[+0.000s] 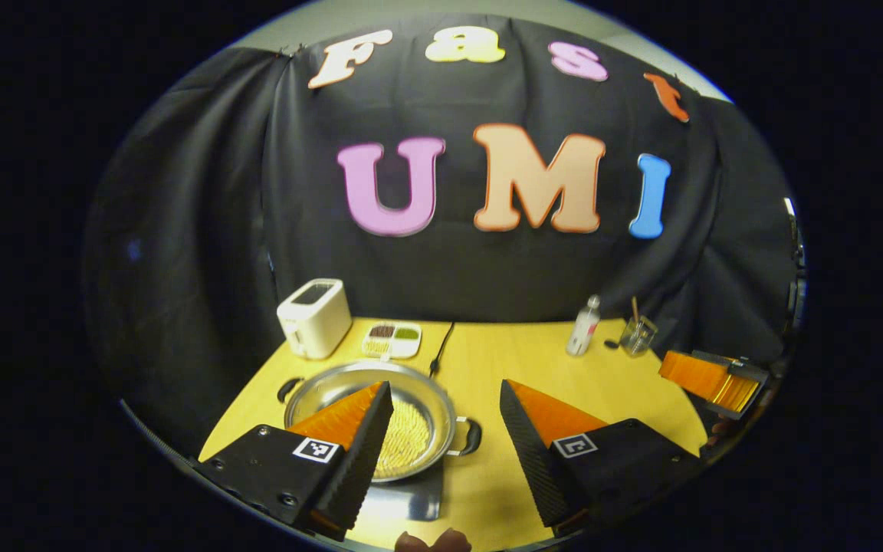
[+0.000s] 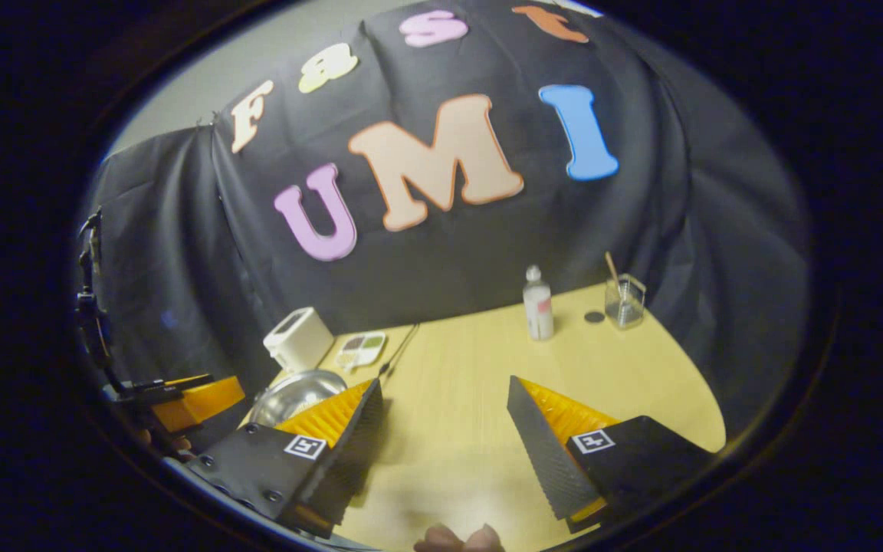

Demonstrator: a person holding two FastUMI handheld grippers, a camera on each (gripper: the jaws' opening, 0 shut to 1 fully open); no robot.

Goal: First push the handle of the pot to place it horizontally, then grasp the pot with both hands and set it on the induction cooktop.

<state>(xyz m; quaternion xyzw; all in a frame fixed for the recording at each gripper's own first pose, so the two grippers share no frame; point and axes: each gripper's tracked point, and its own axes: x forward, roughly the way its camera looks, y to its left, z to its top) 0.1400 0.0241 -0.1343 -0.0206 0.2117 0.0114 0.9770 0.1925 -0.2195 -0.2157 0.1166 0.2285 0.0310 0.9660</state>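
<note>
Tongs both spread: our left gripper (image 1: 445, 429) hovers above the round steel two-handled pot (image 1: 349, 391); right gripper (image 2: 445, 425) at three o'clock.

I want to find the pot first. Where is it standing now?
In the left gripper view, the pot sits on the table's near-left part, just in front of the toaster and divided dish.

Open worktop (image 2: 457, 414) at 12 o'clock ahead of the right tongs (image 2: 445, 425), bare up to the cloth wall. Blocked at 1 o'clock by a bottle (image 2: 539, 303) and glass jar (image 2: 625, 301). Crowded at 10 o'clock: pot (image 1: 369, 418), toaster (image 1: 314, 317), seasoning tray (image 1: 392, 340), cord (image 1: 441, 349). Clear lane right of the pot's handle (image 1: 472, 437).
</note>
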